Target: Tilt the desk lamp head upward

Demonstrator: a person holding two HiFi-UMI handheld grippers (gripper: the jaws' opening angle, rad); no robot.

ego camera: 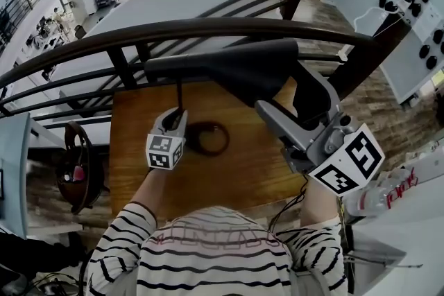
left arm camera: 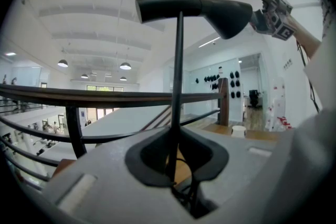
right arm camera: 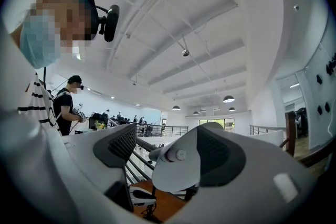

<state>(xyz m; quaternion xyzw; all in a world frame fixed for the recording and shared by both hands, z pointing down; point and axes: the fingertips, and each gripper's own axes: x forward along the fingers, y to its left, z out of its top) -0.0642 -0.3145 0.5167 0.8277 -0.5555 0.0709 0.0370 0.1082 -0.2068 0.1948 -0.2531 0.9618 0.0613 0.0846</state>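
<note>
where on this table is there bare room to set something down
Bare wood: the left strip of the table, between its edge and the left gripper, and the near strip between the lamp base and the person. Crowded: the middle, with base, stem and lamp head overhead, and the right side under the right gripper.
</note>
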